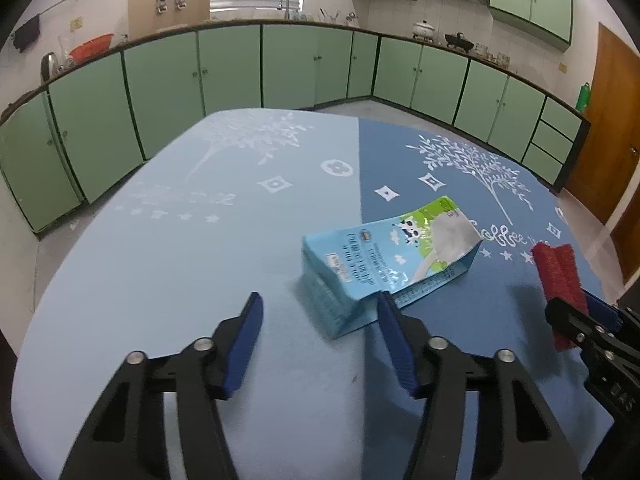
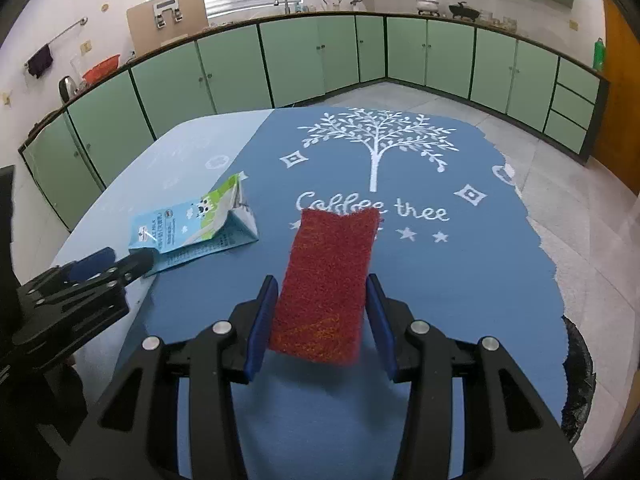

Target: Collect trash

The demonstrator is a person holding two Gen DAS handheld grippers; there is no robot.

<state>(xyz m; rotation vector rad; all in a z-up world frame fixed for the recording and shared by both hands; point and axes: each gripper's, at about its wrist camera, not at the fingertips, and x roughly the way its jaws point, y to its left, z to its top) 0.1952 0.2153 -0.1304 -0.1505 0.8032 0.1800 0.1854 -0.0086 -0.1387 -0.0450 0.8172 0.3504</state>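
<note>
Meanwhile right gripper (image 2: 322, 312) clasps red scrubber (image 2: 328, 276).

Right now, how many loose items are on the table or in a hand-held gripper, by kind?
Milk carton, flattened, on the tablecloth: 1
Red scouring pad, between the right hand-held gripper fingers: 1
Total: 2
The left hand-held gripper is open and holds nothing.

Red scouring pad (image 2: 326, 280), light-blue-and-green milk carton (image 1: 384, 260), two-tone blue tablecloth (image 1: 180, 260)
</note>
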